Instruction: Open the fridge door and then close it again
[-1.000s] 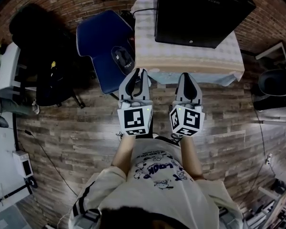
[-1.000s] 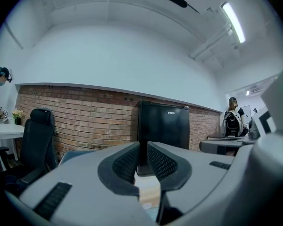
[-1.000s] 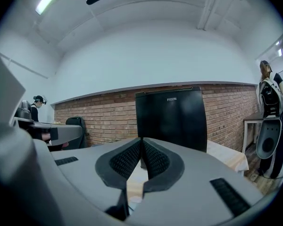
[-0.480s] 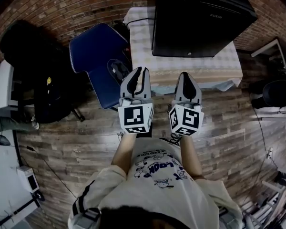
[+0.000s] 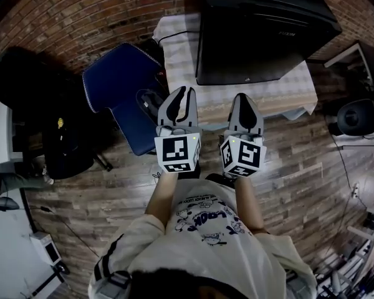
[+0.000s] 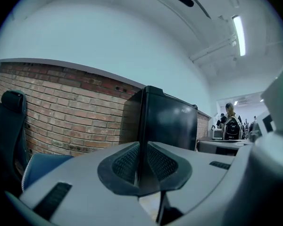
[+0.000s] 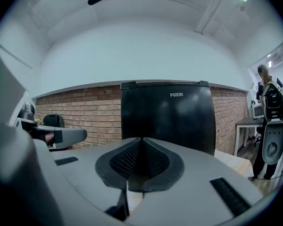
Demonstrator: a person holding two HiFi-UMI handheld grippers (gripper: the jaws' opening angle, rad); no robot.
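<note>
A small black fridge (image 5: 262,30) stands on a cloth-covered table (image 5: 181,55) against the brick wall, its door shut. It fills the middle of the right gripper view as the fridge (image 7: 167,119) and sits right of centre in the left gripper view as the fridge (image 6: 167,124). My left gripper (image 5: 182,93) is shut and empty, its tips over the table's front left corner. My right gripper (image 5: 244,98) is shut too, holding nothing, just short of the fridge's front. Both point level at the fridge, side by side.
A blue chair (image 5: 121,86) stands left of the table, a black chair (image 5: 34,98) further left. A desk (image 5: 361,61) and a dark stool (image 5: 355,114) are at the right. Wood-plank floor (image 5: 81,192) lies around me. A person stands far off at the right (image 7: 269,98).
Both grippers have moved forward together toward the fridge. The fridge and table now sit closer and larger in the head view. Neither gripper's jaws have changed.
</note>
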